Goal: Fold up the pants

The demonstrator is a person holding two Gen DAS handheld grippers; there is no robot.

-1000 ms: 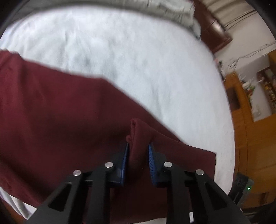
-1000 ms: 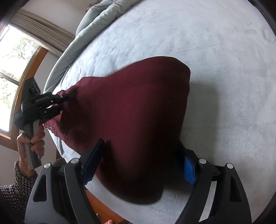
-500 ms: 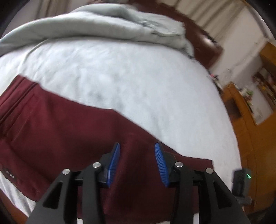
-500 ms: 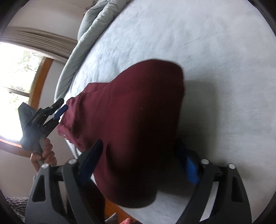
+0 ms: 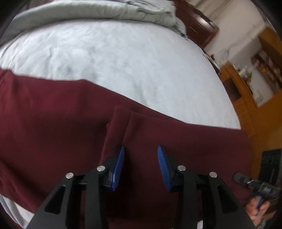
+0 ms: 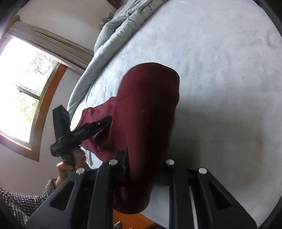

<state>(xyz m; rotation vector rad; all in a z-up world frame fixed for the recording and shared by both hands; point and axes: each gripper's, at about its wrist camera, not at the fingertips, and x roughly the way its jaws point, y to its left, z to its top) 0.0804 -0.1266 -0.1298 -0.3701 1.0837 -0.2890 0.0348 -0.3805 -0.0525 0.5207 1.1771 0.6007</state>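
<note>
Dark red pants (image 5: 61,123) lie along the near edge of a bed with a pale sheet (image 5: 123,61). My left gripper (image 5: 141,158) is open just above the cloth, beside a raised fold (image 5: 119,126). In the right wrist view the pants (image 6: 146,114) run from my right gripper (image 6: 144,158) toward the left gripper (image 6: 98,126). The right gripper's jaws stand on both sides of the pants' near end; its pads are hidden by the cloth, so I cannot tell whether they grip it.
A bunched grey duvet (image 5: 105,12) lies along the far side of the bed. A dark wooden headboard (image 5: 197,26) and wooden furniture (image 5: 246,105) stand to the right. A window (image 6: 26,91) is on the left wall. The bed's wooden edge (image 6: 130,222) is below the pants.
My left gripper has opened and let go of the pinched fold, which now rests on the pants. The right gripper's jaws have narrowed around the pants' near end.
</note>
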